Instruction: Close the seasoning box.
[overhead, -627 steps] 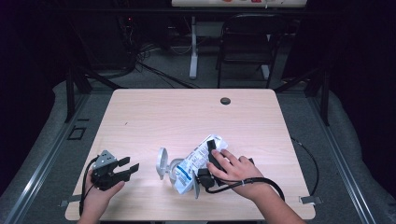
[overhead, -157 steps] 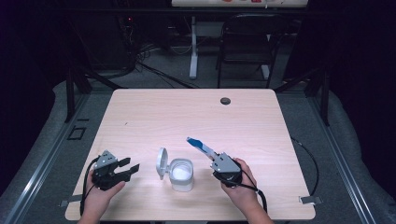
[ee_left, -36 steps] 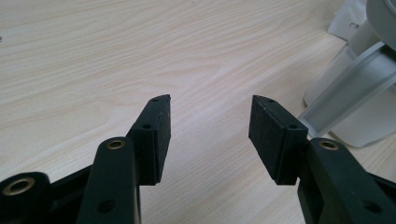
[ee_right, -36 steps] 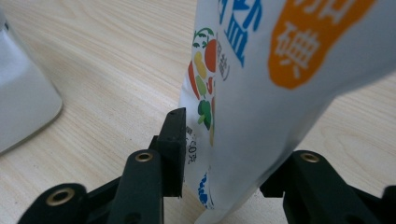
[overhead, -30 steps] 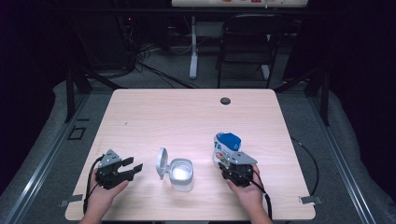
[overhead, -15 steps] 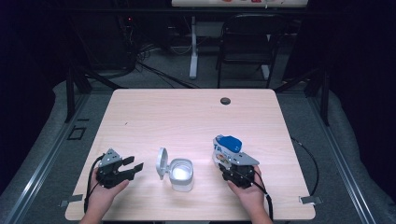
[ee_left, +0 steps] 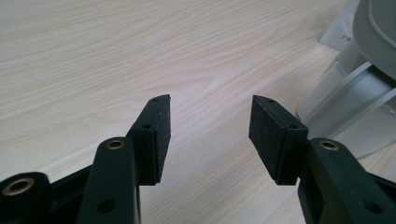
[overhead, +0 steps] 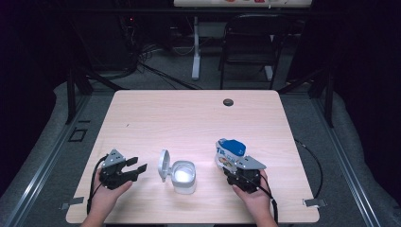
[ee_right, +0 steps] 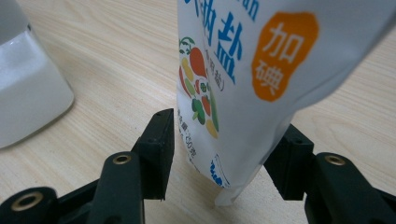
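Compared with a second ago, right gripper (overhead: 235, 166) jaws have just been opening, and the salt bag (overhead: 229, 152) is sitting between them with a gap at the left jaw; the right jaw is partly hidden behind the bag, so contact there is unclear. Bag and both hands are staying in about the same spots.

Wooden table (overhead: 189, 118) is taking up the middle of the high view, with a small dark hole (overhead: 228, 102) near its far edge.

Salt bag (ee_right: 243, 70) is standing upright on the table at near right, blue top, white body with printed vegetables and an orange patch.

Clear plastic container (overhead: 183, 176) is sitting near centre, white salt inside, its hinged lid (overhead: 163, 165) standing open on its left side. It is well apart from the bag.

Left gripper (overhead: 137, 170) is resting at near left in the person's hand, pointing right toward the container (ee_left: 355, 93). Its jaws are spread wide over bare wood, holding nothing.
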